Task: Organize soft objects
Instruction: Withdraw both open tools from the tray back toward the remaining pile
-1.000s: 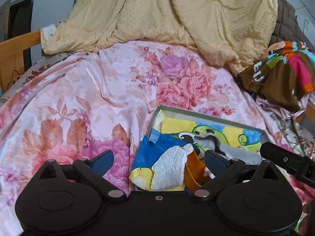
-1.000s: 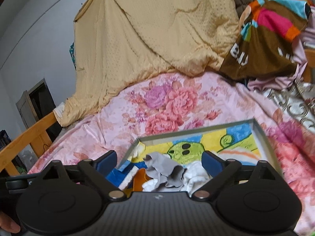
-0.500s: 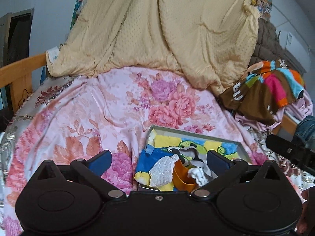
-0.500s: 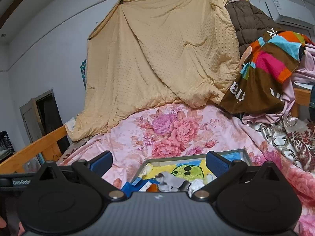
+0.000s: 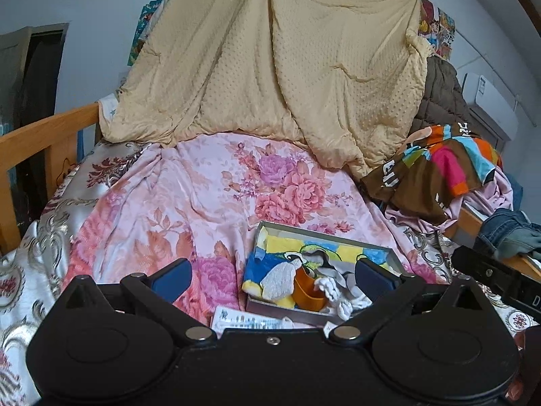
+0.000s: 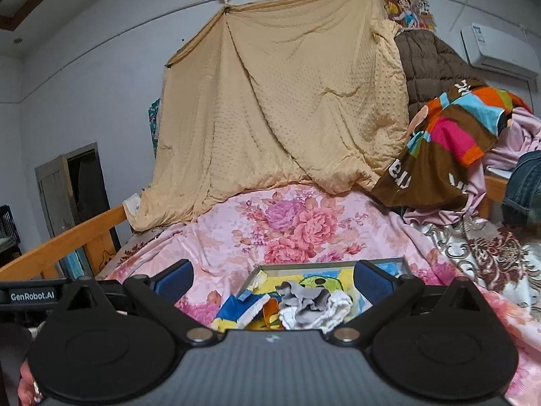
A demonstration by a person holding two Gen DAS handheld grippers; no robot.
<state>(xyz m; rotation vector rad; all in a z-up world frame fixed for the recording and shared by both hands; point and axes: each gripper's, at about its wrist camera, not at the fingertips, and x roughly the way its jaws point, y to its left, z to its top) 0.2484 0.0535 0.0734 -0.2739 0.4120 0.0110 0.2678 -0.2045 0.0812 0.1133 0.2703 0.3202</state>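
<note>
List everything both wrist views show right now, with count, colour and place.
box: one, grey-rimmed, cartoon-print inside, on the floral bedspread
grey cloth: one, in the box
white cloth: one, crumpled, in the box
orange piece: one, in the box
blue-and-yellow cloth: one, draped over the box's near-left corner
floral bedspread: one, pink
beige blanket: one, hung behind the bed
striped garment: one, brown and multicoloured, right
bed rail: one, wooden, left
left hand-held gripper: open, empty
right hand-held gripper: open, empty
</note>
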